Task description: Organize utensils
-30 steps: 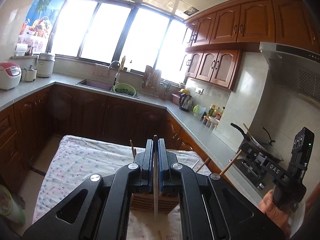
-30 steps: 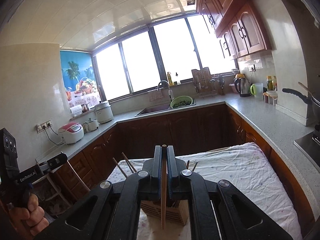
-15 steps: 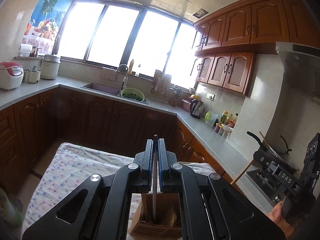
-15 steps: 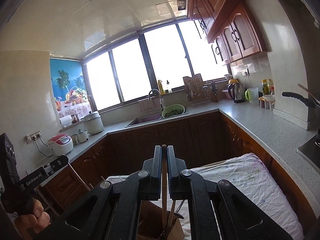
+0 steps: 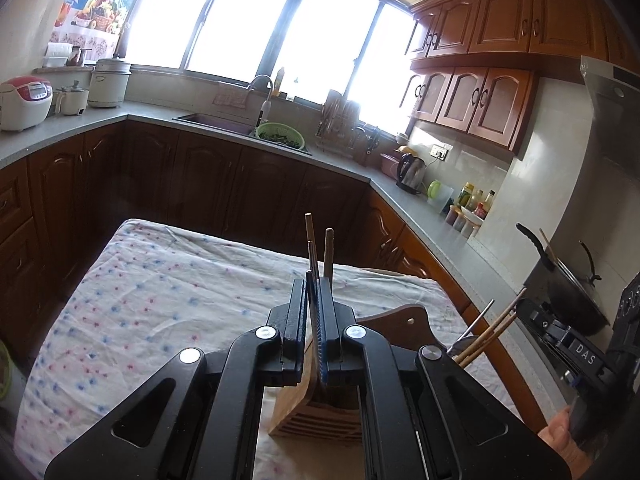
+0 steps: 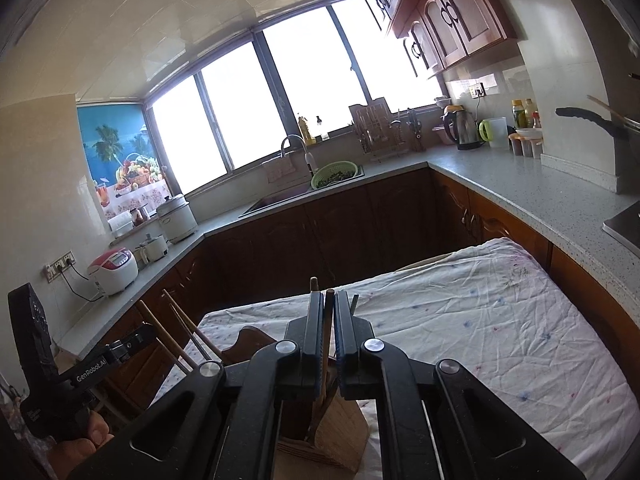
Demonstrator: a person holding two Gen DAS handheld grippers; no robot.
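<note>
Both my tongs, left gripper (image 5: 313,316) and right gripper (image 6: 329,328), each clenched on a chopstick, have descended into the wooden holder (image 5: 320,420); release comes next.

A table under a wrinkled, dotted white cloth (image 5: 168,296) bears a slatted wooden utensil holder (image 5: 316,420).

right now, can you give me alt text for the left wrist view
The left gripper, jaws shut on a thin utensil, hangs over a wooden utensil holder on a dotted tablecloth. Two wooden sticks rise just past the jaws, with kitchen counters and bright windows behind.
</note>
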